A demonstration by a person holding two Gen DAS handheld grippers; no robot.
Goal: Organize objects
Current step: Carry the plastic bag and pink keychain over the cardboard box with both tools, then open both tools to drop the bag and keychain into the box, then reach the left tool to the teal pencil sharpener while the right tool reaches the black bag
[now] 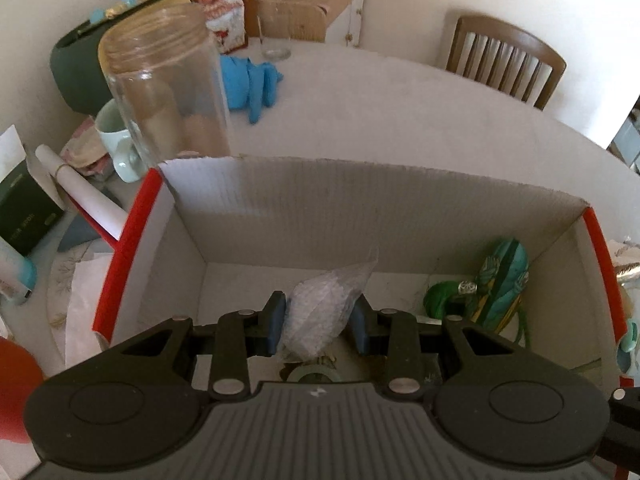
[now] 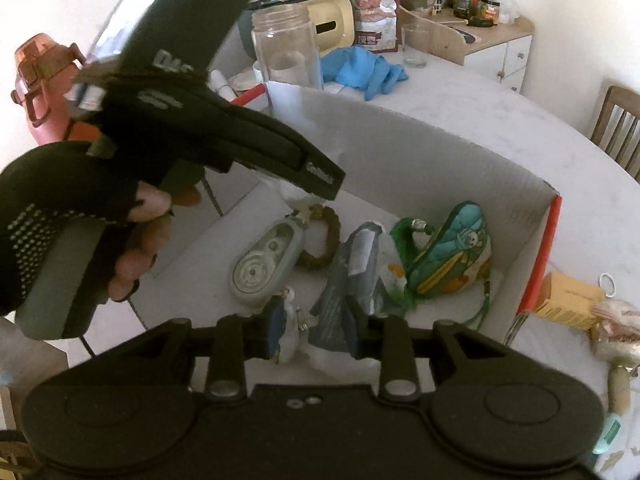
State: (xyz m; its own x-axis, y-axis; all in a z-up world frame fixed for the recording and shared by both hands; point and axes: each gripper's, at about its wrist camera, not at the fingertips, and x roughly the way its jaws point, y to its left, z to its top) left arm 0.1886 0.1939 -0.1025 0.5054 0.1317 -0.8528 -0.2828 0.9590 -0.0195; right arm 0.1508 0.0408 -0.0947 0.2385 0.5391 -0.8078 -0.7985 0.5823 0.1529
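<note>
Partway done: the white box (image 1: 360,208) holds several items, the left claw (image 1: 318,322) lowers a clear bag (image 1: 324,312) inside it, the right claw (image 2: 314,330) hovers half-open above, and clutter remains on the surface (image 1: 400,120) beyond the box.

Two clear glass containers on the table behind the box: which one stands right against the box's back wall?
The tall wide-mouthed jar with the threaded neck stands just behind the cardboard box's left back corner. The smaller drinking glass stands far back, beyond the blue gloves.
</note>
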